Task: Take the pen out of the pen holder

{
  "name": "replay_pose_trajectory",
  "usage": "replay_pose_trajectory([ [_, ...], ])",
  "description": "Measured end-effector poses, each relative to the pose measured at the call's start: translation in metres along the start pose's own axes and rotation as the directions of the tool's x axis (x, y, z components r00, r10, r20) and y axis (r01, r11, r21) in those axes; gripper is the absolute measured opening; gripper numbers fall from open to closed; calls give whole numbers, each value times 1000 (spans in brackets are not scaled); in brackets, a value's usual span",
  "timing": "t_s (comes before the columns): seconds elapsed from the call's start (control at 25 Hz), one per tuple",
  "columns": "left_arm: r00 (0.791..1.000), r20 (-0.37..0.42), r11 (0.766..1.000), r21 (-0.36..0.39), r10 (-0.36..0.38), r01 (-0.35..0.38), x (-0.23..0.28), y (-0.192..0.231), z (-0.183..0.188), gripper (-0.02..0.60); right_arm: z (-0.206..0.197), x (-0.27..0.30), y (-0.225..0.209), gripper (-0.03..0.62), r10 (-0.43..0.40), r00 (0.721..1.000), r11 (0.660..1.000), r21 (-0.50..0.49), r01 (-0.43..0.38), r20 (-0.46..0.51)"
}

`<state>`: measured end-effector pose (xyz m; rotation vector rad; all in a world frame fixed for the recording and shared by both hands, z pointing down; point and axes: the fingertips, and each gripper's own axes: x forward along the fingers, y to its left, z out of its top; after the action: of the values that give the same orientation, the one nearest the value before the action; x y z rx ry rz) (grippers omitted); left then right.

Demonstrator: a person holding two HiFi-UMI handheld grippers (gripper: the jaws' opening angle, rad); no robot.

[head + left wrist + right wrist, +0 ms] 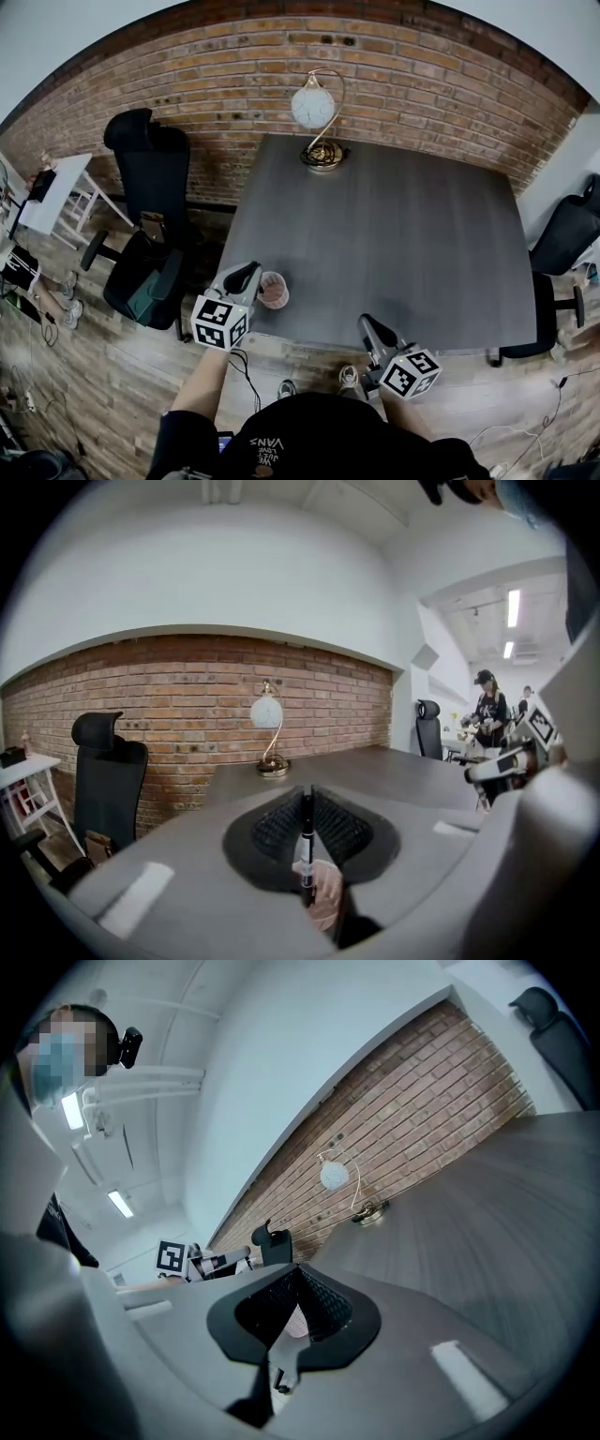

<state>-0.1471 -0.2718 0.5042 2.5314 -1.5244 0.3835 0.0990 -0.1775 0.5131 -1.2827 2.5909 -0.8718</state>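
The table point(394, 234) is a broad rectangle of dark grey board with a fine straight grain and a matte face. At its far edge stands a lamp point(316, 117) with a frosted globe shade on a thin curved brass stem and a round brass foot. Behind it runs a red brick wall point(422, 75). A black high-backed office chair point(150, 187) stands to the left on brown wood-plank floor point(112, 375).

Near the table's front left edge sits the pen holder point(273, 291), a small round pink cup. Its inside shows only as a dim pinkish hollow.

The left gripper point(246, 274) is just beside the cup. Its ribbed black fingers point(277, 827) are clamped on a slim black pen point(306, 841) with a pale band, held upright. The pen's lower end overlaps the cup's rim, and whether the tip has cleared the mouth cannot be told.

The right gripper point(298, 1274) hangs near the front edge, well apart from the cup. Its fingers point(323, 1307) are together at the tips with nothing between them.
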Motion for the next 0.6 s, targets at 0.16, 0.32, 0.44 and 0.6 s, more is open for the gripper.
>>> replay_pose_trajectory([
  [0.16,999,47,1000,-23,-10,11,-10,0,9,78,-2,-3,5,2,-10,1000,1000,-5,10,13],
  [0.32,997,80,999,-52,-5,9,-22,3,13,78,-2,-7,10,2,-29,999,1000,-3,29,25],
  [0.44,994,107,997,-72,0,8,-31,3,17,78,-1,-10,12,2,-40,999,999,-3,40,30],
  [0.6,990,138,996,-84,0,12,-42,-1,21,78,-1,-14,16,2,-49,998,999,-10,50,35],
])
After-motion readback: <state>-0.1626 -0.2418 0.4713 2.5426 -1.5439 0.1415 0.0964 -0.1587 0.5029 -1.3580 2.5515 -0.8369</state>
